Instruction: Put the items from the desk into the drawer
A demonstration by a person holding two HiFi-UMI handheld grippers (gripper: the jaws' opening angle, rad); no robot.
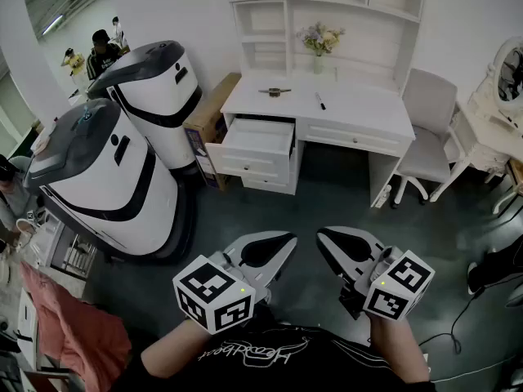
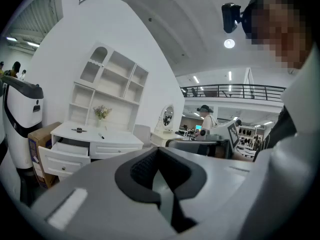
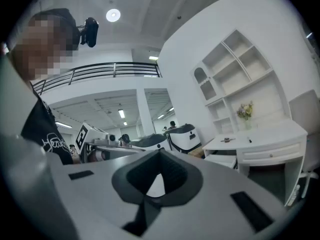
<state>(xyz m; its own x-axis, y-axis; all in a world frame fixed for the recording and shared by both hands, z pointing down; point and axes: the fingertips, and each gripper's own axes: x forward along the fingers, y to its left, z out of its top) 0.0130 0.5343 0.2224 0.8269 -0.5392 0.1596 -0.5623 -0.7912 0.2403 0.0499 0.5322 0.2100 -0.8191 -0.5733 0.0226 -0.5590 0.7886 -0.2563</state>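
Close in against the person's black shirt (image 1: 245, 356), the left gripper (image 1: 278, 247) and the right gripper (image 1: 335, 245) sit side by side above the dark floor (image 1: 327, 194). Each has its jaws brought together with nothing caught between the dark pads. Each gripper's own view agrees: the tips meet, and the small opening behind them frames only the room. Both point toward the white desk (image 1: 359, 109), which stands well apart from them against the far wall. The drawer (image 1: 260, 137) on the desk's left side is pulled open. Two items lie on the desktop, apart from each other. One is a small dark tool (image 1: 274, 91) toward the back left, too small from here to name. The other is a pen (image 1: 320, 101), a little to the tool's right. Behind them a vase (image 1: 318, 49) of flowers stands at the foot of the shelves (image 1: 270, 23). A pale chair (image 1: 426, 125) is tucked just beside the desk's right end. On the other side a cardboard box (image 1: 208, 114) sits near the open drawer. Past the box, two big white-and-black machines (image 1: 106, 178) crowd the left of the room, and a few people stand in the far corner behind them.
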